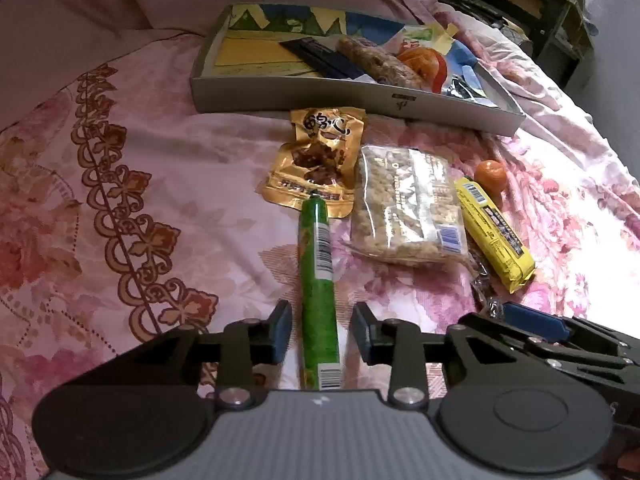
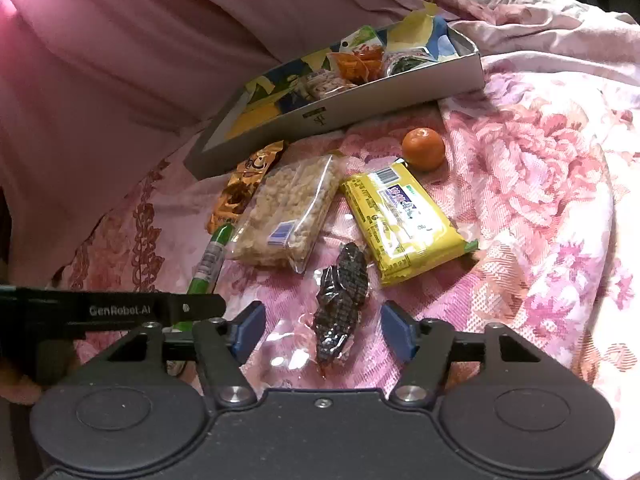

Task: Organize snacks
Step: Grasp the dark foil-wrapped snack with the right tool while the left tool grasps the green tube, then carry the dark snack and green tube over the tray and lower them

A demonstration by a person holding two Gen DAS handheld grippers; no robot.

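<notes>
Box (image 1: 304, 94) holds packets, dark bar, wrapped roll.

Snack packets (image 1: 408, 204) lie beside the part-filled tray (image 1: 304, 96).

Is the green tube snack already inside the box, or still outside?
Outside. The green tube lies on the bedspread, between the left gripper's open fingers.

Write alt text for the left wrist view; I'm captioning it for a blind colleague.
The left claw straddles a green snack tube lying on a pink floral bedspread, pads not touching it. Beyond lie a gold pouch, a clear puffed-snack bag, a yellow bar, an orange and a partly filled tray.
</notes>
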